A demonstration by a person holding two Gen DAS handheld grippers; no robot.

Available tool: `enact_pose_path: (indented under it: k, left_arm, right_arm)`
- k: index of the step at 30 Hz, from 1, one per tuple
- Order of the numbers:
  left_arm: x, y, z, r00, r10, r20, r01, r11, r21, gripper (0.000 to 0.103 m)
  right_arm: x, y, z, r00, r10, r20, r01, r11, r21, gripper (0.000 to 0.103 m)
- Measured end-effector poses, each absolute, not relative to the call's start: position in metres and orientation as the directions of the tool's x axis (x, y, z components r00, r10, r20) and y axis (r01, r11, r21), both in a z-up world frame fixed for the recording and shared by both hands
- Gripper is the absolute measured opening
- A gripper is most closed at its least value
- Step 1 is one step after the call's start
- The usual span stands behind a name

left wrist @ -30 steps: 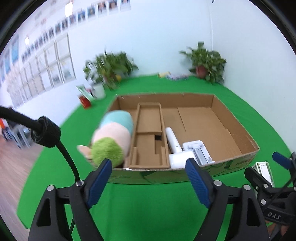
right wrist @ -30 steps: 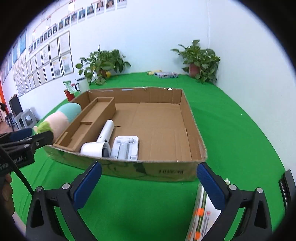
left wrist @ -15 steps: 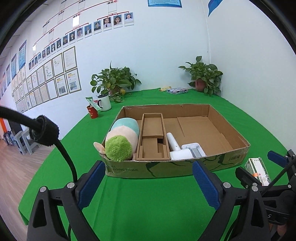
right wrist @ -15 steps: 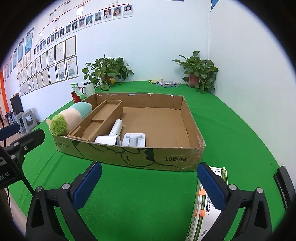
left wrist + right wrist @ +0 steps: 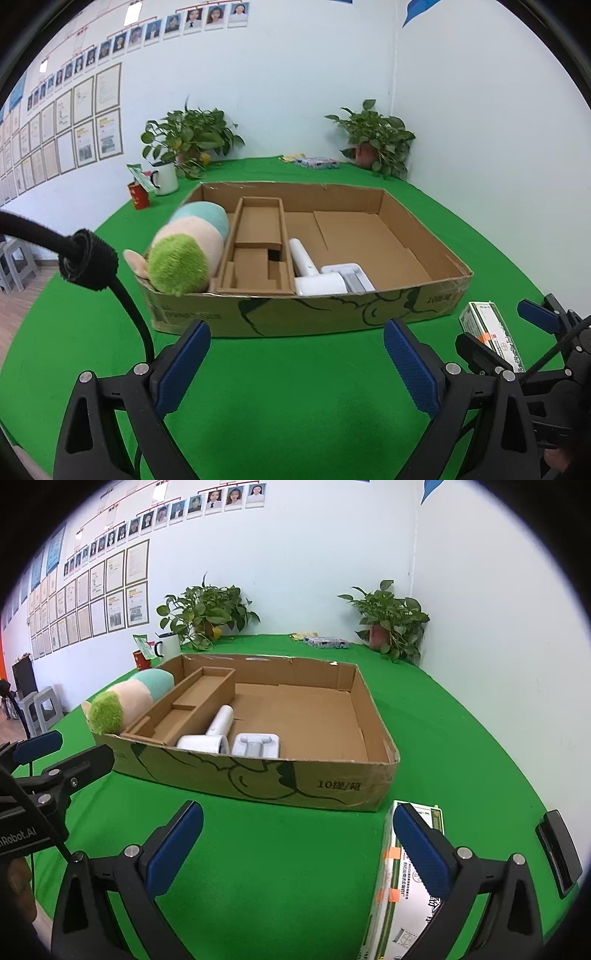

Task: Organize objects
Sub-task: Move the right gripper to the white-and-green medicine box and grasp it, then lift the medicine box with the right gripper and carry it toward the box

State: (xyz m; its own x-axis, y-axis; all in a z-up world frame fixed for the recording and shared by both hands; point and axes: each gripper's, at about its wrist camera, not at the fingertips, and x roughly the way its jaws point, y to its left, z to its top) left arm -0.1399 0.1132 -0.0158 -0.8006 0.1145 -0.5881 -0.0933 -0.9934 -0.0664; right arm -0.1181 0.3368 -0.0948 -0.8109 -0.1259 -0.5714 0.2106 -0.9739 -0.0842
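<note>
A shallow cardboard box [image 5: 295, 314] [image 5: 332, 782] lies on the green table. In it are a plush toy [image 5: 184, 251] [image 5: 122, 701] at the left, a cardboard insert [image 5: 255, 251], a white hair dryer [image 5: 310, 273] [image 5: 214, 731] and a white stand [image 5: 351, 277] [image 5: 258, 744]. A white and green carton [image 5: 402, 878] [image 5: 487, 328] lies on the table right of the box front. My left gripper [image 5: 295, 369] is open and empty before the box. My right gripper [image 5: 295, 849] is open, its right finger over the carton.
Two potted plants [image 5: 192, 136] [image 5: 376, 136], a white mug [image 5: 164, 177] and a red cup [image 5: 139, 194] stand at the table's far edge. A flat packet [image 5: 325, 641] lies at the back. A black object [image 5: 557, 853] sits at the right edge.
Both grippers have pulled back and lowered from the box, so I now see its front wall. The carton shows more beside my right gripper. Both stay open.
</note>
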Motion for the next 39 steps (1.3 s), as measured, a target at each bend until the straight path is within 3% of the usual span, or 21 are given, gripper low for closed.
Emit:
enact_pose_path:
  k: [6, 12, 17, 19, 21, 23, 33, 37, 38, 39]
  left_arm:
    - [-0.159, 0.127, -0.034, -0.742, 0.244, -0.625, -0.189, -0.97, -0.154, 0.096]
    - [-0.174, 0.152, -0.066, -0.645, 0.371, -0.668, -0.283, -0.928, -0.242, 0.096]
    - [-0.181, 0.165, -0.082, -0.606, 0.401, -0.687, -0.31, -0.915, -0.26, 0.093]
    - [-0.183, 0.166, -0.085, -0.601, 0.409, -0.687, -0.309, -0.911, -0.272, 0.093]
    - [-0.183, 0.165, -0.087, -0.596, 0.424, -0.682, -0.31, -0.905, -0.292, 0.093]
    - [-0.181, 0.164, -0.087, -0.596, 0.43, -0.678, -0.307, -0.902, -0.303, 0.092]
    - [-0.178, 0.128, -0.096, -0.533, 0.5, -0.683, -0.278, -0.865, -0.417, 0.09]
    - [-0.186, 0.119, -0.11, -0.459, 0.542, -0.704, -0.249, -0.839, -0.483, 0.089]
    - [-0.188, 0.117, -0.113, -0.443, 0.555, -0.704, -0.239, -0.83, -0.505, 0.089]
    - [-0.189, 0.115, -0.116, -0.428, 0.573, -0.699, -0.229, -0.817, -0.53, 0.089]
  right_arm:
    - [-0.133, 0.384, -0.119, -0.77, -0.049, -0.636, 0.123, -0.99, -0.073, 0.102]
    - [-0.143, 0.429, -0.153, -0.648, -0.034, -0.761, 0.071, -0.997, -0.016, 0.102]
    - [-0.142, 0.434, -0.172, -0.585, -0.027, -0.811, 0.053, -0.999, -0.006, 0.102]
    - [-0.14, 0.431, -0.178, -0.579, -0.006, -0.815, 0.057, -0.998, -0.034, 0.096]
    - [-0.136, 0.422, -0.173, -0.597, -0.019, -0.802, 0.103, -0.993, -0.053, 0.074]
    - [-0.133, 0.416, -0.169, -0.594, -0.03, -0.804, 0.125, -0.991, -0.056, 0.064]
    - [-0.095, 0.352, -0.162, -0.527, -0.271, -0.805, 0.376, -0.924, 0.065, 0.064]
    - [-0.089, 0.332, -0.159, -0.543, -0.302, -0.783, 0.438, -0.898, 0.042, 0.064]
    - [-0.089, 0.329, -0.159, -0.545, -0.299, -0.783, 0.443, -0.896, 0.034, 0.066]
    - [-0.09, 0.328, -0.158, -0.536, -0.301, -0.789, 0.451, -0.892, 0.033, 0.08]
